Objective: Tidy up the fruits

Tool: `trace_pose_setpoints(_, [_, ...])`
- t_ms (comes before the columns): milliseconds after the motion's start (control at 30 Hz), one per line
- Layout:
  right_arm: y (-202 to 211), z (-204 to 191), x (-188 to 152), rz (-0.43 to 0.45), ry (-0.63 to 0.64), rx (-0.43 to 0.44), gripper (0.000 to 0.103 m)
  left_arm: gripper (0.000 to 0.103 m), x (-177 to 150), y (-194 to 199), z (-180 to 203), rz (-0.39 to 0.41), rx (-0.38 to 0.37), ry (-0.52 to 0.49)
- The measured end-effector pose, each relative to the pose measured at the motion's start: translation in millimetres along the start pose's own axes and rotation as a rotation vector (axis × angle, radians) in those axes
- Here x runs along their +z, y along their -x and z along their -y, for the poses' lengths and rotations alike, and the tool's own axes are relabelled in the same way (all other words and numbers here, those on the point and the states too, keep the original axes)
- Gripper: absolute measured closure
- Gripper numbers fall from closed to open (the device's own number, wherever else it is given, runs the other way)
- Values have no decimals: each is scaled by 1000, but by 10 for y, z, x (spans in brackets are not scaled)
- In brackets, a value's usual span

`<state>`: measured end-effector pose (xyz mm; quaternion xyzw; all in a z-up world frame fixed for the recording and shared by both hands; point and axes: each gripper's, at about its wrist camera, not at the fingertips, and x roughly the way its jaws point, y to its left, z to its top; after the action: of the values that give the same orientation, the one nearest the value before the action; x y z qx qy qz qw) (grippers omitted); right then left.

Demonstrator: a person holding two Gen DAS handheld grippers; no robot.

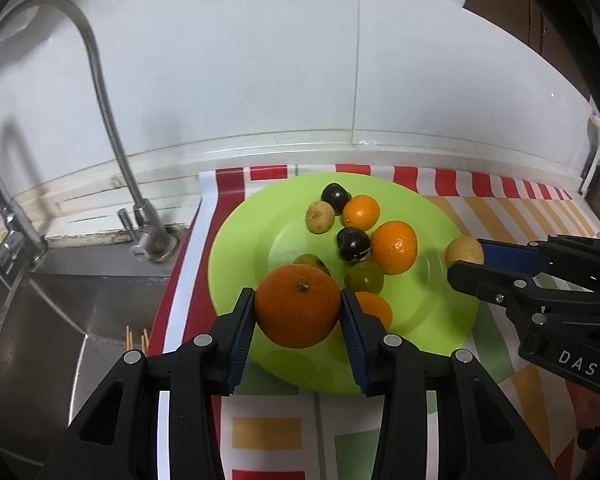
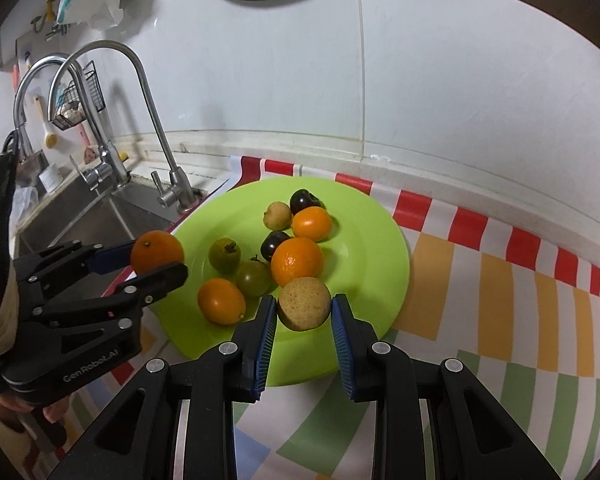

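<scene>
While my left gripper (image 1: pixel 298 306) is clamped on a big orange (image 1: pixel 298 306), the left wrist view shows it hanging over the near edge of the green plate (image 1: pixel 240 240), with a smaller orange (image 1: pixel 374 308) half hidden right behind it. If the squeeze slackens, the round fruit could roll off the plate toward the sink (image 1: pixel 60 300) on the left. Green tomatoes (image 1: pixel 364 278) and dark plums (image 1: pixel 353 243) crowd the middle.

From the right wrist view, my right gripper (image 2: pixel 304 304) pinches a tan fruit (image 2: pixel 304 304), possibly a longan, over the plate's near rim. Setting it down could nudge the orange (image 2: pixel 297 261) and tomato (image 2: pixel 253 277) just ahead. A faucet (image 2: pixel 148 92) stands left of the striped surface (image 2: pixel 480 300).
</scene>
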<state>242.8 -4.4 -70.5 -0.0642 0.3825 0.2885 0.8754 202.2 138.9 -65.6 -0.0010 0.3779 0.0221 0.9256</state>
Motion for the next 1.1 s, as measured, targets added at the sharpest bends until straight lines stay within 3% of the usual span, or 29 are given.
trace_pose_setpoints(100, [-21,15,6,2,-7,5,74,62,36,-26,7,5,-15,-4])
trace_pose_setpoints(133, [-19,21,9,8,-9,5,74,57,47,-28,9,6,-12,-5])
trace_pose_setpoints(167, [-12,27,14,14,-11,1,73,45,60,-11,9,16,2,-4])
trace_pose_setpoints(200, [-1,33,21,18,-14,-5,67,41,71,14,2,29,14,-1])
trace_pose_setpoints(267, [44,57,20,35,-27,-21,53,41,86,68,3,49,25,-2])
trace_pose_setpoints(733, [548,92,-11,121,-47,-55,53,40,59,616,142,96,67,44])
trace_pose_setpoints(833, [709,94,-33,146,-50,-64,53,35,69,758,208,116,72,48])
trace_pose_setpoints(900, [831,103,-54,165,-59,-73,43,32,70,854,254,135,82,50])
trace_pose_setpoints(1100, [1207,129,-148,219,-75,-122,42,22,71,1157,432,189,114,28])
